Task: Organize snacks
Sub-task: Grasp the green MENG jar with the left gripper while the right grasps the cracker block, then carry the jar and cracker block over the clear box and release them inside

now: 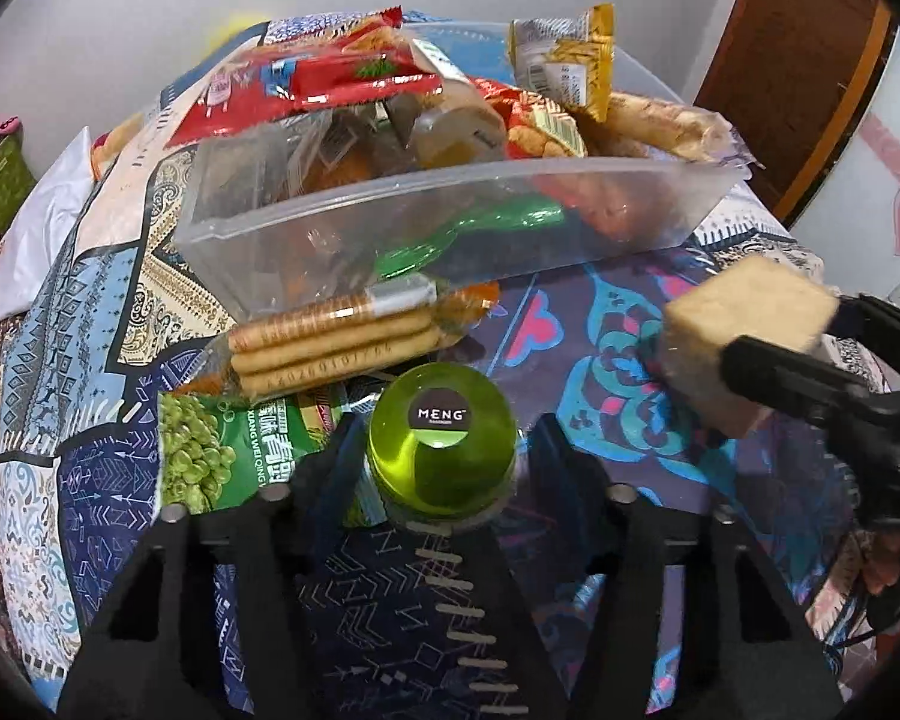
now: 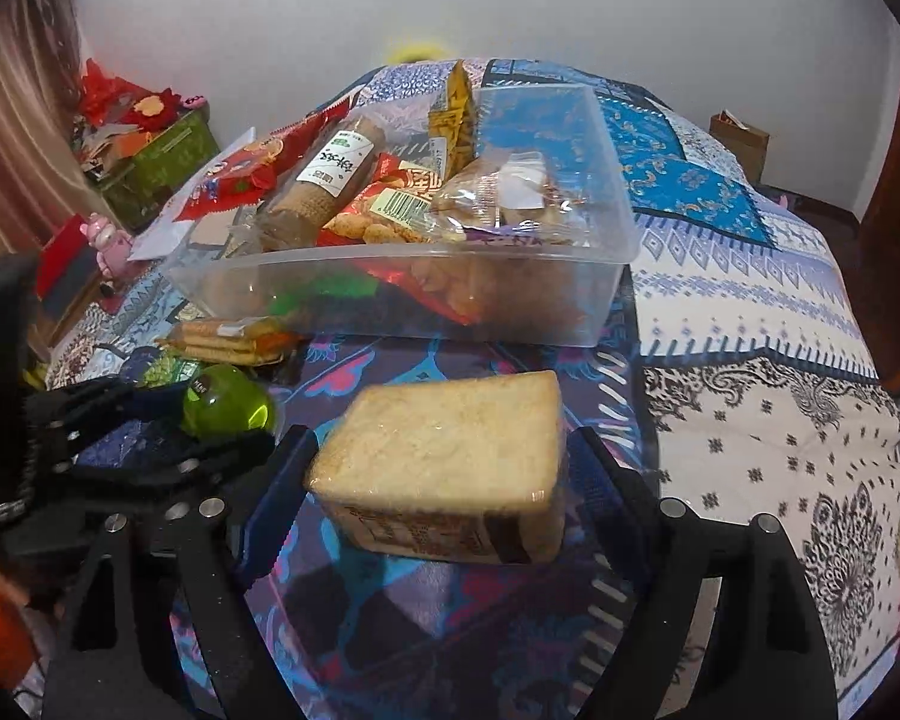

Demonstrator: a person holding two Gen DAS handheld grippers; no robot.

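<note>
My left gripper (image 1: 444,450) is shut on a green jelly cup (image 1: 443,449) marked MENG, held above the patterned bedspread; it also shows in the right wrist view (image 2: 228,401). My right gripper (image 2: 441,468) is shut on a wrapped block of beige bread (image 2: 444,456), seen at the right of the left wrist view (image 1: 744,330). Ahead stands a clear plastic bin (image 1: 450,204), also in the right wrist view (image 2: 510,294), piled with snack packets. A cracker pack (image 1: 336,342) and a green pea bag (image 1: 222,450) lie on the bed in front of the bin.
The bed has a patchwork cover (image 2: 750,312). A white pillow (image 1: 36,240) lies at the left. A green box with red decorations (image 2: 156,162) stands beside the bed. A brown door (image 1: 798,60) is at the right, a paper bag (image 2: 744,141) by the wall.
</note>
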